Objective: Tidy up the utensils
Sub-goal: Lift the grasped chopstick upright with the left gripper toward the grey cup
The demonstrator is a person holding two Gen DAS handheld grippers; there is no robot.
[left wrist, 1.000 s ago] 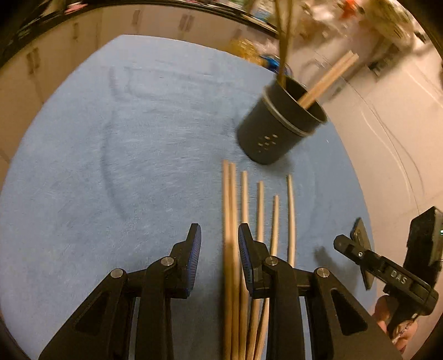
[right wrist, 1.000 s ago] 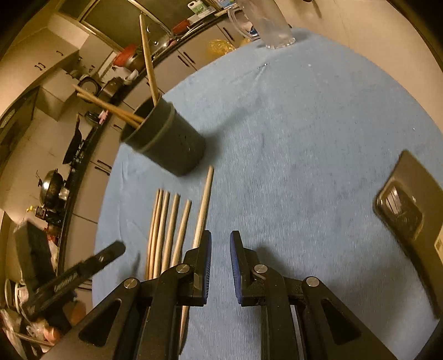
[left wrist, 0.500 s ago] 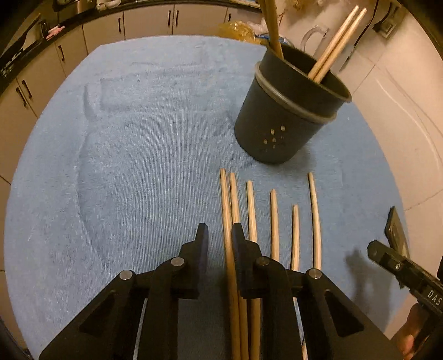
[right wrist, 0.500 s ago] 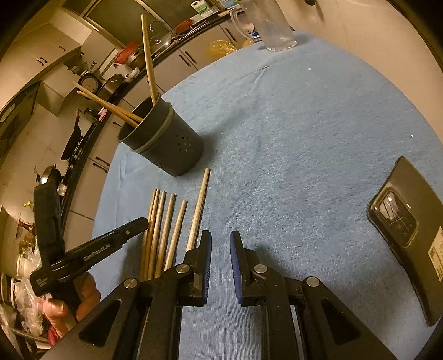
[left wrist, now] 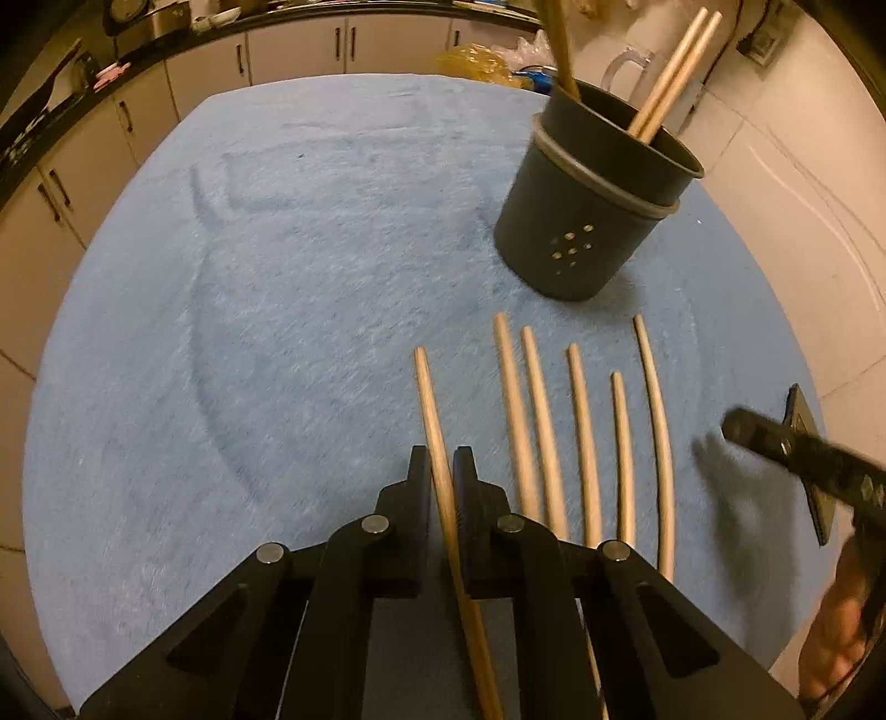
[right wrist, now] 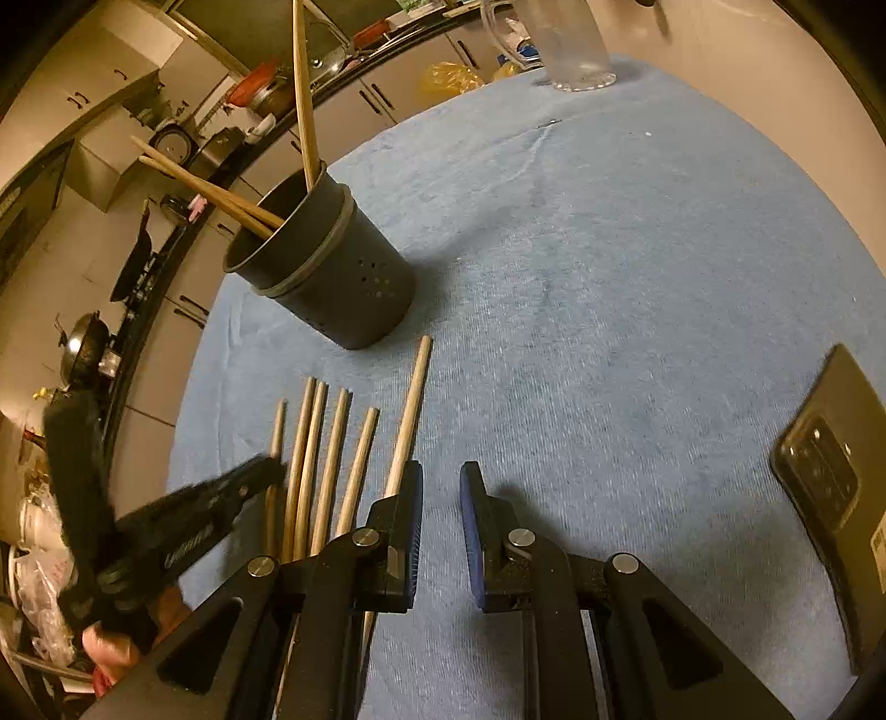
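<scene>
My left gripper (left wrist: 442,462) is shut on one wooden chopstick (left wrist: 431,404), held just above the blue cloth, apart from the row. Several more chopsticks (left wrist: 581,432) lie side by side to its right. A dark holder cup (left wrist: 592,210) stands beyond them with three chopsticks inside. In the right wrist view the left gripper (right wrist: 260,471) holds the leftmost chopstick (right wrist: 275,426) beside the row (right wrist: 332,459), with the cup (right wrist: 332,277) behind. My right gripper (right wrist: 441,487) is slightly open and empty, next to the longest chopstick (right wrist: 410,410); its tip also shows in the left wrist view (left wrist: 786,443).
A blue cloth (right wrist: 609,249) covers the round table. A black phone (right wrist: 830,487) lies at the right edge. A clear glass pitcher (right wrist: 565,44) stands at the far edge. Kitchen cabinets (left wrist: 166,94) lie beyond the table.
My left gripper closed on the leftmost chopstick and drew it left, away from the row. The right gripper stayed in place with its narrow gap unchanged.
</scene>
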